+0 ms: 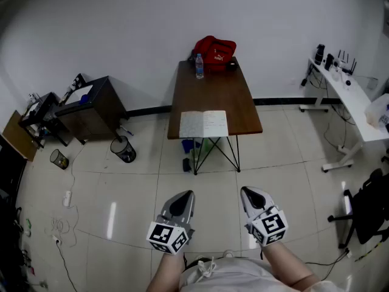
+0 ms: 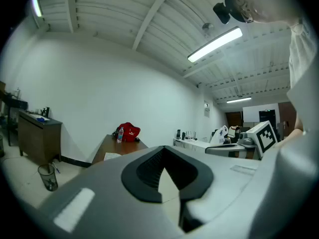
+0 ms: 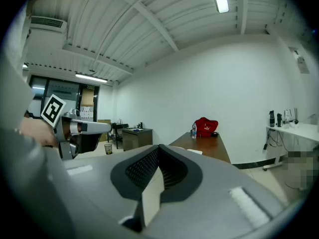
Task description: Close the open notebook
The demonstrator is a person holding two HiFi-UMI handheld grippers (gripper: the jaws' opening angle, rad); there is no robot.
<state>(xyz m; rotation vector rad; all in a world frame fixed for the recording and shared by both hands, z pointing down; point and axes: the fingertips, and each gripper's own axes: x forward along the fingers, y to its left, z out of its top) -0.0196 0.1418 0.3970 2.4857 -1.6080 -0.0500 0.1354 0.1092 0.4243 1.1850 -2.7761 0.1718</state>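
The open notebook lies flat with its white pages up at the near edge of a brown table, far ahead of both grippers. It also shows small in the left gripper view and the right gripper view. My left gripper and right gripper hang side by side over the tiled floor, pointing toward the table. Both are shut with nothing between their jaws. In their own views the left gripper and the right gripper show pads meeting at the tips.
A red bag and a water bottle stand at the table's far end. A dark cabinet and a wire bin sit to the left. To the right are a white desk and a black chair.
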